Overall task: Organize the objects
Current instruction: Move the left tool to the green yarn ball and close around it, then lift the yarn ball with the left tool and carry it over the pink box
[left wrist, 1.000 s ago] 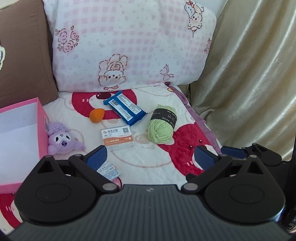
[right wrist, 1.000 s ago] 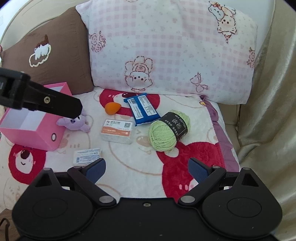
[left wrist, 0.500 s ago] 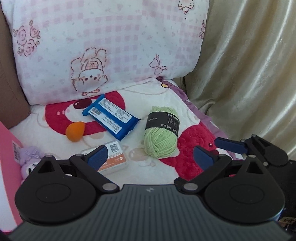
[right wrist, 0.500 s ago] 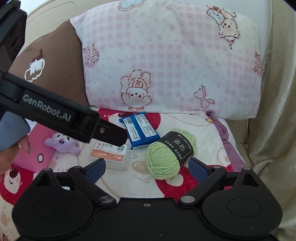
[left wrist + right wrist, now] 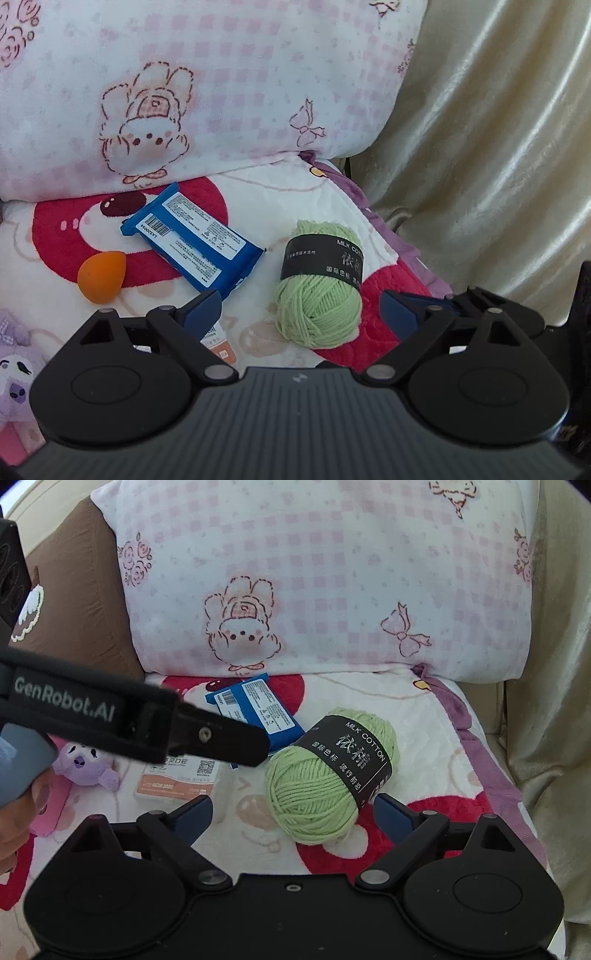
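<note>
Green yarn [image 5: 318, 291], banded in black, lies on the blanket [image 5: 295, 206] and serves as the reference point. Left gripper [image 5: 301, 308] hangs over it with jaws closing, the yarn between the fingers but touched by neither pad. Right gripper [image 5: 293, 812] is spread wide just before the yarn, its right finger [image 5: 393, 814] close beside the ball, contact not confirmed; nothing is grasped. Blue packet [image 5: 192, 242] lies left of the yarn and behind it, toward the pillow [image 5: 221, 81]. Orange sponge [image 5: 101, 277] sits further left. White card box [image 5: 177, 781] lies left of the yarn, nearer the viewer. Purple plush [image 5: 86, 766] lies beyond that box, furthest left. Beige drape [image 5: 498, 147] hangs right of the yarn.
</note>
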`<act>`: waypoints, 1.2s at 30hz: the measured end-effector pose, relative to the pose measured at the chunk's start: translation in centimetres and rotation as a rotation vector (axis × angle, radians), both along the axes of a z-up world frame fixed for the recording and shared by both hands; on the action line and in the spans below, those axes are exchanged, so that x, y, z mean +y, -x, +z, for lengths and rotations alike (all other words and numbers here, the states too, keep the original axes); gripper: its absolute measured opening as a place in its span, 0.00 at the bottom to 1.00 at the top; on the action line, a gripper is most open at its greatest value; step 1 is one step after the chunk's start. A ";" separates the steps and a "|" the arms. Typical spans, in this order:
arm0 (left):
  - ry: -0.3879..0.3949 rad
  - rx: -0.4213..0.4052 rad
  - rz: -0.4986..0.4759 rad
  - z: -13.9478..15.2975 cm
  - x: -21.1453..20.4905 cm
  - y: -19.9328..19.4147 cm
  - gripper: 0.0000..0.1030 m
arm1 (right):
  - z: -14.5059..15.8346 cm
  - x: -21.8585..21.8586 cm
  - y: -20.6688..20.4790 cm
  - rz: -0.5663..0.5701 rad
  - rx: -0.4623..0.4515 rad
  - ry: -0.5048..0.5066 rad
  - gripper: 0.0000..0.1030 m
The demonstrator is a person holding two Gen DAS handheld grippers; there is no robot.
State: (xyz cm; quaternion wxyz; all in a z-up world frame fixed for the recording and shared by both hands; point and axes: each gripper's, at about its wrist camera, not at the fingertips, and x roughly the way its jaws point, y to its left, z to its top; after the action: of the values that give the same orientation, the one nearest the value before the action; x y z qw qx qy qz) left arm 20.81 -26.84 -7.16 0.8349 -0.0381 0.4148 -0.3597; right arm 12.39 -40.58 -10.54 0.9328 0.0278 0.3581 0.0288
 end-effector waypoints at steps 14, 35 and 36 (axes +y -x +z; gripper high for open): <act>0.002 0.098 -0.056 -3.9 -4.7 -3.0 0.63 | -3.2 -3.3 -2.1 -0.100 0.037 -0.087 0.93; 0.093 0.272 -0.002 -6.1 -4.4 -3.1 0.48 | -4.9 -3.3 -3.5 -0.030 0.057 -0.140 0.72; 0.091 0.271 -0.005 -6.1 -4.4 -3.1 0.48 | -4.9 -3.3 -3.2 -0.027 0.051 -0.140 0.71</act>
State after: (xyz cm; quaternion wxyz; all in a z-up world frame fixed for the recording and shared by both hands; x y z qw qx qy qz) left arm 23.91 -31.28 -13.25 0.7680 -0.1229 0.5070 -0.3715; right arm 15.61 -43.89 -15.48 0.9195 0.0987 0.3783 0.0405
